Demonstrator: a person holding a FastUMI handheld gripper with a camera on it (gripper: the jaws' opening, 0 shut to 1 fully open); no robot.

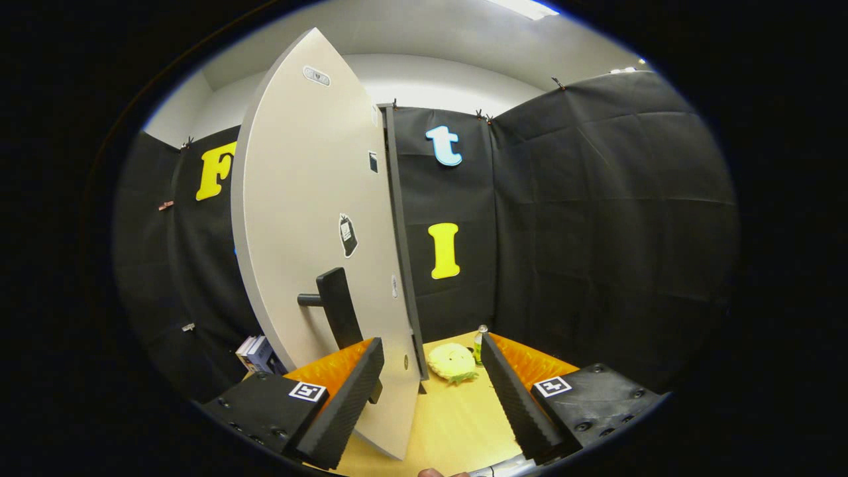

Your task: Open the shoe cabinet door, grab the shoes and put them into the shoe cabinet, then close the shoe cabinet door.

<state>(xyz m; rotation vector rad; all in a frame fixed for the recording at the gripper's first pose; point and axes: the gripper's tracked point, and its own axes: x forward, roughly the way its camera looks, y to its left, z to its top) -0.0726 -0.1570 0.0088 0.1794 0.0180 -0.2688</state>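
Cabinet door (311,218), handle (334,301): swung ajar, near left; gripper (434,391): fingers wide apart, empty, straddling door's edge; yellow slipper (450,361): on table (457,424) just beyond; stowing and closing judged outstanding.

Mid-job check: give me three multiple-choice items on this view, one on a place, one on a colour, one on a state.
1. Where is the yellow plush toy?
A. beyond the fingers on the wooden table
B. on the door handle
C. between the fingertips

2. What colour is the bar handle on the pale grey cabinet door?
A. white
B. black
C. yellow

3. How is the gripper?
A. shut on the handle
B. shut on the toy
C. open

Answers: 1 A, it lies past the tips beside a small bottle; 2 B, dark against the door; 3 C, fingers apart, the door edge between them.
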